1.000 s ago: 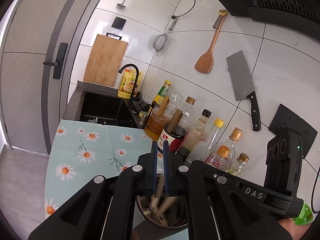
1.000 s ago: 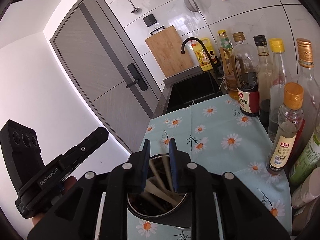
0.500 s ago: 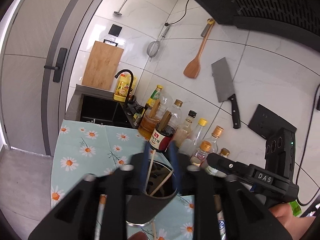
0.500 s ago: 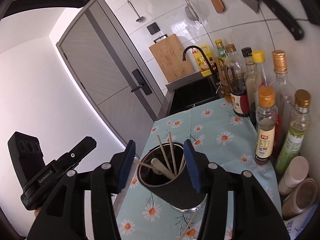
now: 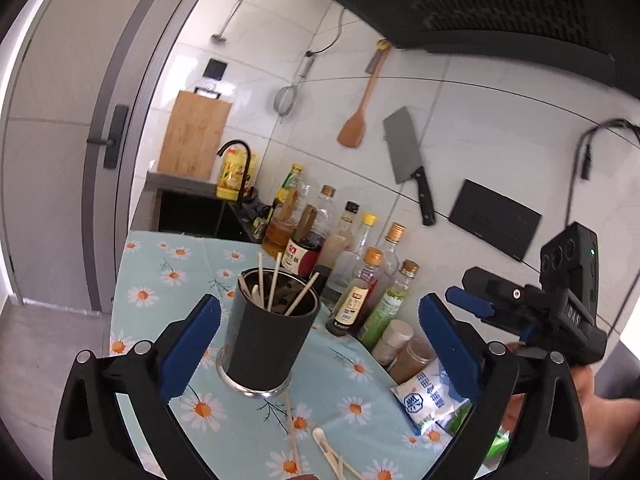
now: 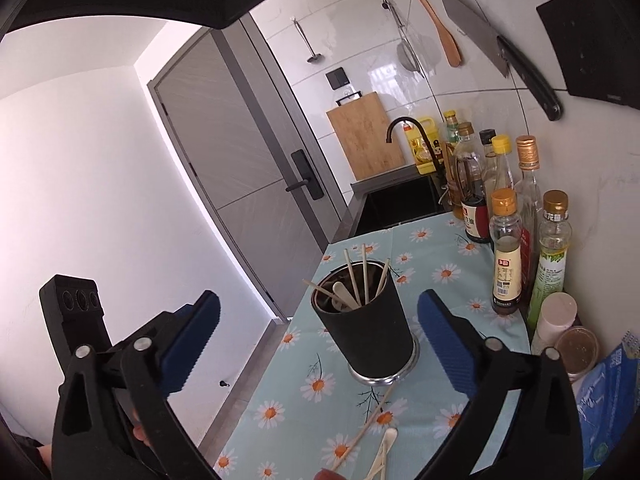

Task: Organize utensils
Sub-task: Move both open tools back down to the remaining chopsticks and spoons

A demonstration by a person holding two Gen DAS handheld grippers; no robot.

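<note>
From the left wrist view, the left gripper (image 5: 320, 344) has its jaws wide open, holding nothing. The tall black round holder (image 5: 269, 342) with pale wooden chopsticks (image 5: 273, 286) stands between the jaws at 12 o'clock, on the daisy-print blue cloth (image 5: 160, 280).

From the right wrist view, the right gripper (image 6: 318, 338) is also wide open. More loose sticks (image 6: 370, 420) lie at 6 o'clock.

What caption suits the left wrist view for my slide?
Open left gripper faces the black utensil holder of chopsticks on the daisy cloth.
</note>
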